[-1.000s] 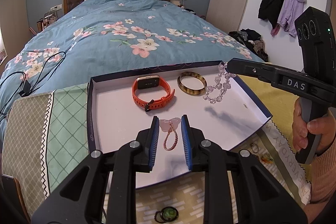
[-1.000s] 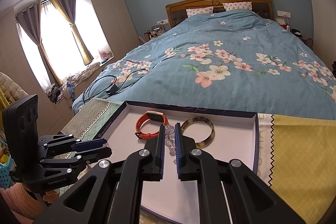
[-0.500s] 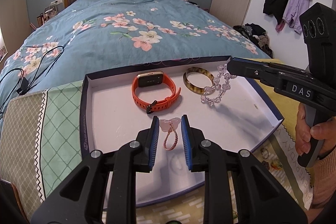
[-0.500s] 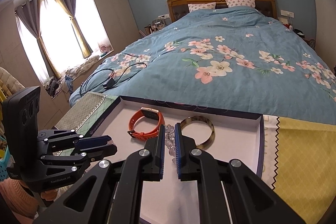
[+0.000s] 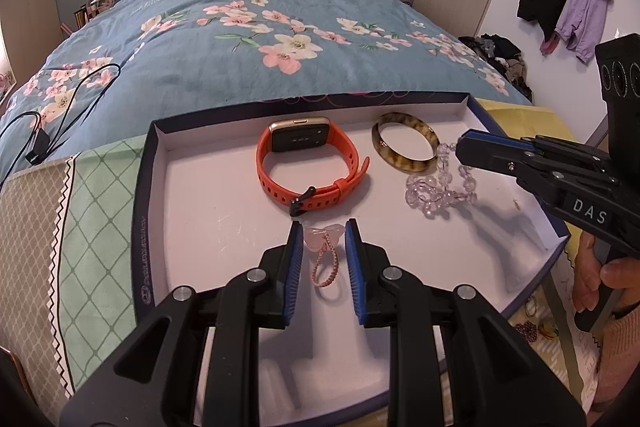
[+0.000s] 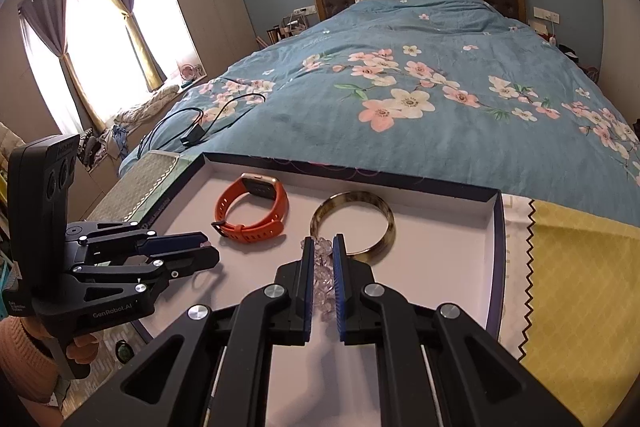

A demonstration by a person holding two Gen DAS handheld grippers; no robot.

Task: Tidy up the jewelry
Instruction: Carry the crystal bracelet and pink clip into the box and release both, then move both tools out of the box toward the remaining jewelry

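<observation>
Blue-padded, the right gripper (image 6: 321,259) is clamped on a clear bead bracelet (image 5: 438,189) — part of the strand lies on the floor of the tray (image 5: 208,195) by its right edge, touching the tortoiseshell bangle (image 5: 404,147). Jaws apart, the left gripper (image 5: 321,245) frames a pink butterfly charm bracelet (image 5: 324,253) near the front edge. An orange smartwatch (image 5: 310,163) sits toward the far edge — the floral bedspread (image 5: 280,39) lies beyond.

Bright window (image 6: 100,59) glare; sharp, evenly lit, fisheye-warped edges.
</observation>
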